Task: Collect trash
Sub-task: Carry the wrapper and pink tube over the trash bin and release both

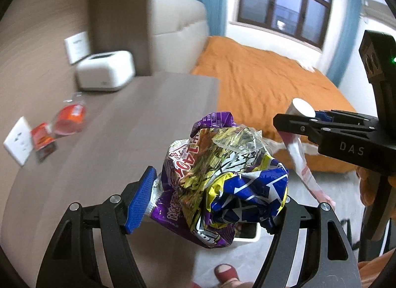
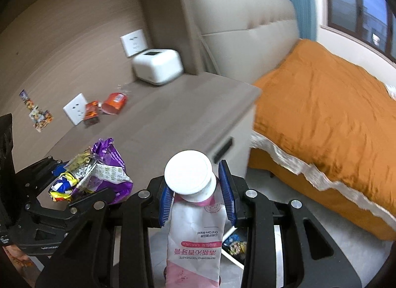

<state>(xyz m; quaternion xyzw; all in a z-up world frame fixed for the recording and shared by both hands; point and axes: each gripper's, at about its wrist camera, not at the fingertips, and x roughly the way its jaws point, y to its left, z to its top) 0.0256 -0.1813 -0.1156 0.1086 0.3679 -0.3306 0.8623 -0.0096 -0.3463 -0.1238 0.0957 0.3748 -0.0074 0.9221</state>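
Observation:
My left gripper [image 1: 212,196] is shut on a crumpled purple, yellow and blue snack bag [image 1: 222,179], held above the edge of the brown bedside table [image 1: 138,119]. The bag and left gripper also show at the left of the right wrist view [image 2: 96,176]. My right gripper [image 2: 198,196] is shut on a white and pink toothpaste tube [image 2: 195,233] just below its white cap; the tube hangs down. In the left wrist view the right gripper [image 1: 297,119] sits at the right with the tube [image 1: 302,161]. An orange wrapper [image 2: 115,103] and a small orange packet [image 2: 91,113] lie on the table.
A white box-shaped device [image 2: 157,65] stands at the table's back corner. Wall sockets [image 2: 75,111] are on the wooden wall. A bed with an orange cover [image 2: 326,104] is to the right. A white bin holding wrappers [image 2: 235,246] is on the floor below. A red slipper [image 1: 225,273] shows underneath.

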